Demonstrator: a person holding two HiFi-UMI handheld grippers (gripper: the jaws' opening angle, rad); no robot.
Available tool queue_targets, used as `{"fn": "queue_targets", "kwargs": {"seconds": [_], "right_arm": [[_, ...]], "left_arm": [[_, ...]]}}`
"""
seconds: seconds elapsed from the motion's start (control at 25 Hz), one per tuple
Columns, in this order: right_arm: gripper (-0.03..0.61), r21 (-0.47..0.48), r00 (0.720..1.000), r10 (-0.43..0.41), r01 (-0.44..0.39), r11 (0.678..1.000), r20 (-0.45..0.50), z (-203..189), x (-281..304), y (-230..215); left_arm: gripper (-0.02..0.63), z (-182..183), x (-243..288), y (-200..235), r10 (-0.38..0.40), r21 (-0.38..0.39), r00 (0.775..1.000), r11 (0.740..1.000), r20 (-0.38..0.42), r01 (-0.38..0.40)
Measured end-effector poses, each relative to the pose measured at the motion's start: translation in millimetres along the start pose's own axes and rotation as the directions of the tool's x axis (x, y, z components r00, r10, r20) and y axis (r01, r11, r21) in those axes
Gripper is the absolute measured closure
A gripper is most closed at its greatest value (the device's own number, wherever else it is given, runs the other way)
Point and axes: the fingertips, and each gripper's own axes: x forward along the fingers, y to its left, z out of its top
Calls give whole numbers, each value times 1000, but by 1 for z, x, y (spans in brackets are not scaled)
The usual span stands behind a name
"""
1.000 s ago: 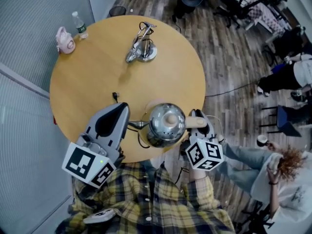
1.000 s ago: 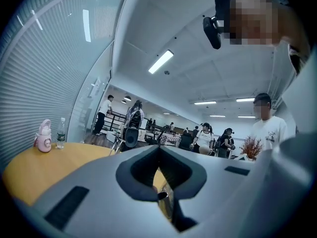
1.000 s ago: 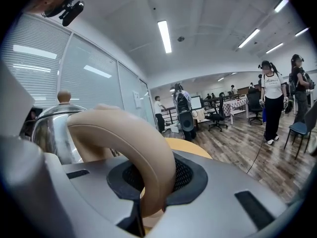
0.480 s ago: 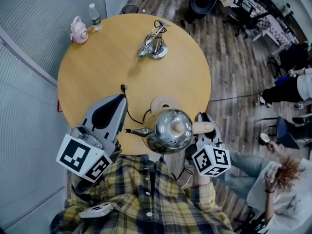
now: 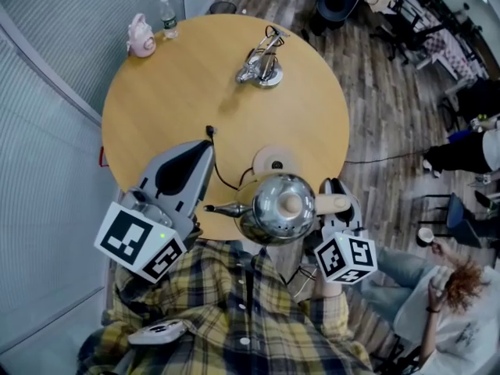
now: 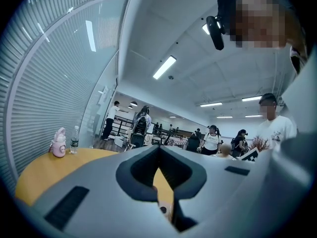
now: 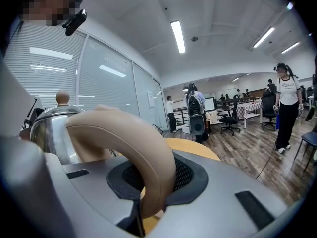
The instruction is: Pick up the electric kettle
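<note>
My right gripper (image 7: 148,195) clamps the handle (image 7: 141,152) of the kettle (image 5: 275,207), the best hold. The steel body, left of the jaws, looks heavy and slick. Left gripper (image 6: 161,180) is closed and empty.

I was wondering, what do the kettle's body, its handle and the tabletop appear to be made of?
Kettle body: polished metal, probably stainless steel; it mirrors the room. Handle: matte beige, smooth, likely plastic or silicone; painted wood is possible. Tabletop: light wood or wood-look laminate, satin; even tan colour, no strong glare.
</note>
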Motion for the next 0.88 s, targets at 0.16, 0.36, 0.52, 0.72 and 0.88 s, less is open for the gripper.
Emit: {"fn": "queue_targets", "kwargs": {"seconds": [0.16, 0.36, 0.52, 0.72, 0.88], "right_arm": [[497, 7, 1000, 3, -3, 1000, 1, -3, 3, 2], [497, 7, 1000, 14, -14, 1000, -1, -2, 2, 6], [497, 13, 1000, 16, -16, 1000, 6, -1, 3, 7], [497, 12, 1000, 15, -15, 1000, 7, 0, 2, 6], [497, 5, 1000, 21, -21, 1000, 4, -1, 4, 6]], "left_arm": [[611, 1, 1, 4, 3, 16, 1000, 1000, 0, -3], [611, -3, 4, 3, -27, 26, 999, 999, -24, 28], [611, 3, 9, 7, -44, 57, 999, 997, -14, 45], [611, 8, 14, 5, -89, 71, 996, 993, -33, 91], [611, 1, 19, 2, -118, 64, 991, 990, -61, 122]]}}
